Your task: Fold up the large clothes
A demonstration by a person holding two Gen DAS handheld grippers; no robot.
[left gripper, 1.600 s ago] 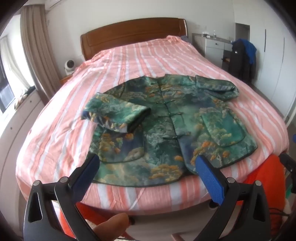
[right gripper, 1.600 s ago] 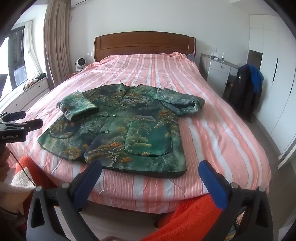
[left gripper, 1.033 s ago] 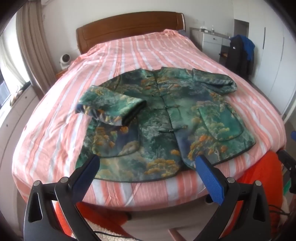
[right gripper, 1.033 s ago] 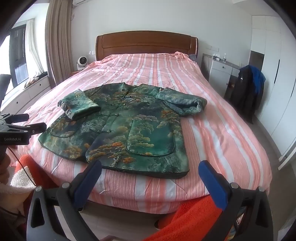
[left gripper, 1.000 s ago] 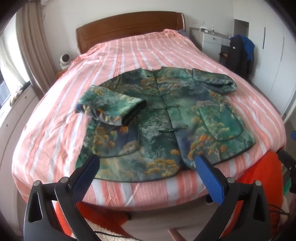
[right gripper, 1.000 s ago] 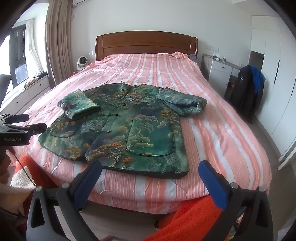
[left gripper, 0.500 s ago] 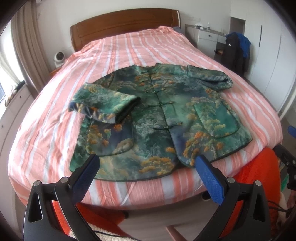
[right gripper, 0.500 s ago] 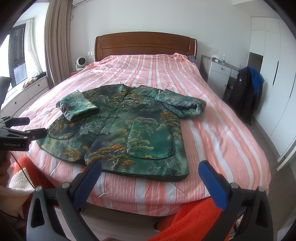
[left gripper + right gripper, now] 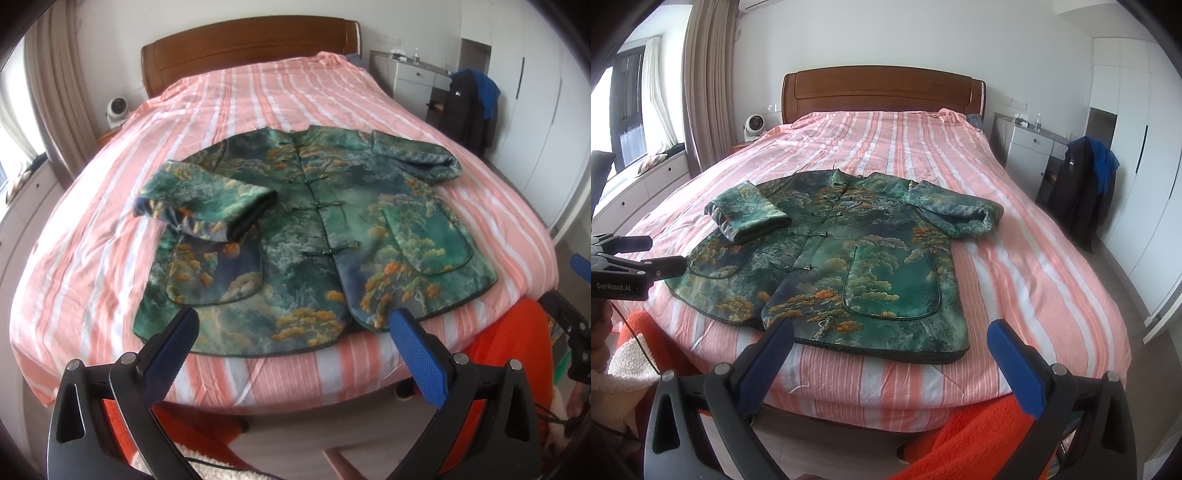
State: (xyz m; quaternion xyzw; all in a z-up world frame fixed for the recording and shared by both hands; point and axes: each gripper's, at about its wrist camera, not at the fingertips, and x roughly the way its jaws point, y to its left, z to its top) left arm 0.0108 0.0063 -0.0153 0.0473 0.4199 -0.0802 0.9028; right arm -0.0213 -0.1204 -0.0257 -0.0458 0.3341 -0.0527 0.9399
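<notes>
A green jacket (image 9: 317,236) (image 9: 849,258) printed with orange and white trees lies face up on the striped bed (image 9: 266,96) (image 9: 1027,266), buttoned down the front. Its left sleeve (image 9: 207,199) (image 9: 750,214) is folded in over the chest. Its right sleeve (image 9: 417,158) (image 9: 956,214) is bent back near the shoulder. My left gripper (image 9: 293,341) hovers open just off the foot of the bed, short of the hem. My right gripper (image 9: 892,349) is open too, back from the hem's right half. Neither holds anything.
A wooden headboard (image 9: 882,92) stands at the far end. A small white fan (image 9: 753,125) sits at the back left. White drawers (image 9: 1030,147) and a chair with dark and blue clothes (image 9: 1082,184) stand right of the bed. Orange fleece (image 9: 975,443) lies below the grippers.
The left gripper has drifted to the right and a little closer to the bed, so the jacket sits more central. The right view has hardly shifted. Both grippers stayed open.
</notes>
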